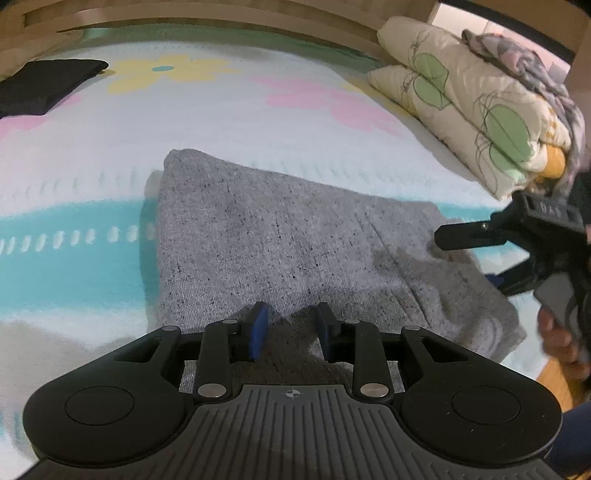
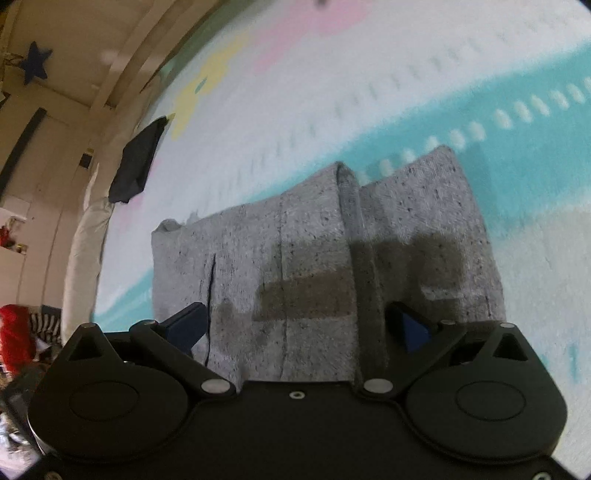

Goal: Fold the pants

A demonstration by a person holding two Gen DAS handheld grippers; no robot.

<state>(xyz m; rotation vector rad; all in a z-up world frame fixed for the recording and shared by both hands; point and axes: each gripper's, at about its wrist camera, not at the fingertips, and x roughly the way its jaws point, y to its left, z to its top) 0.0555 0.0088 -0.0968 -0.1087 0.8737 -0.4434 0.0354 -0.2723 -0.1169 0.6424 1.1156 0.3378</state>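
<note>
The grey speckled pants (image 1: 280,236) lie folded into a compact rectangle on the flowered bedspread (image 1: 184,122). My left gripper (image 1: 292,330) hovers over their near edge, jaws partly open with nothing between the blue pads. The right gripper shows at the right of the left wrist view (image 1: 476,254), open beside the pants' right edge, held by a hand. In the right wrist view the pants (image 2: 332,251) lie right in front of my right gripper (image 2: 303,328), which is wide open and empty above them.
A folded dark garment (image 1: 44,85) lies at the far left of the bed; it also shows in the right wrist view (image 2: 136,162). A stack of folded quilts (image 1: 476,110) sits at the far right. A wooden bed frame (image 1: 221,14) runs along the back.
</note>
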